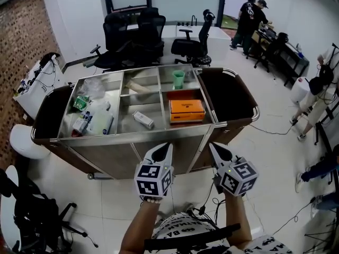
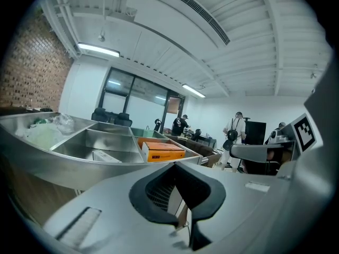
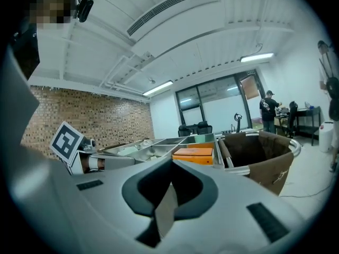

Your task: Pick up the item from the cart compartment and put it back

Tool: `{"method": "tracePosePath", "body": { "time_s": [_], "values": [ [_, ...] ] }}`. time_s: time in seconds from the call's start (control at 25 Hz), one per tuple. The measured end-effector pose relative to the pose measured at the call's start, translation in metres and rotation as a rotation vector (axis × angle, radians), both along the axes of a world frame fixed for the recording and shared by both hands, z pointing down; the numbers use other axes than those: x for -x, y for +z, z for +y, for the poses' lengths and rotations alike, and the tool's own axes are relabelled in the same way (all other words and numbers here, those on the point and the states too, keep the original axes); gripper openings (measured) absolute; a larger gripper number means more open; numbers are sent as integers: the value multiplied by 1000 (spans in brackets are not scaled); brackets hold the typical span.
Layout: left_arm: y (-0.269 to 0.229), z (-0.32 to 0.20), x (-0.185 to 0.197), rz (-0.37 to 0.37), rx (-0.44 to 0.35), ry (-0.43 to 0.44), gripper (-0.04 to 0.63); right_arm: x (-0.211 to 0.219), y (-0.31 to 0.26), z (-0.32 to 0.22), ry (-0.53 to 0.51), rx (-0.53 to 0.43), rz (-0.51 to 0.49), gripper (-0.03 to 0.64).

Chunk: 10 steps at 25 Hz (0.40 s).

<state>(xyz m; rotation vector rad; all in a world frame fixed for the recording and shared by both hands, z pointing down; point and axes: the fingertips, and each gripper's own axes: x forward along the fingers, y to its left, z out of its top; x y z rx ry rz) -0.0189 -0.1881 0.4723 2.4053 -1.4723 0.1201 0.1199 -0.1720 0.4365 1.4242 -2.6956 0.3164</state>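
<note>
Cart [image 1: 132,137] is standing right in front of the person, its steel top divided into open compartments. Both grippers are hovering short of its near rim, touching nothing. Orange box [image 1: 186,110] is lying flat in the right front compartment, filling most of it. Behind it, in the right rear compartment, a green cup [image 1: 178,79] is standing upright. In the middle front compartment a small white carton [image 1: 143,119] is lying at an angle on the bare steel floor. The long left compartment is holding a jumble of clear bags and packets [image 1: 87,112], some with green print, too tangled to tell apart. A brown bag [image 1: 229,97] is hanging at the cart's right end, and another at its left end. The left gripper [image 1: 166,147] is pointing at the cart with its jaws pressed together and nothing between them. The right gripper [image 1: 214,148] is doing the same, jaws closed tight and empty. Black office chairs [image 1: 132,33] are sitting behind the cart.
</note>
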Motion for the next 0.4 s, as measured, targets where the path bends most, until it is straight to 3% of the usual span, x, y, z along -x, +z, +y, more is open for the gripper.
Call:
{"method": "tracePosePath", "body": {
  "time_s": [0.4],
  "values": [
    [0, 4, 3, -1, -2, 4, 2, 6, 1, 5, -8, 1, 11, 2]
  ]
}}
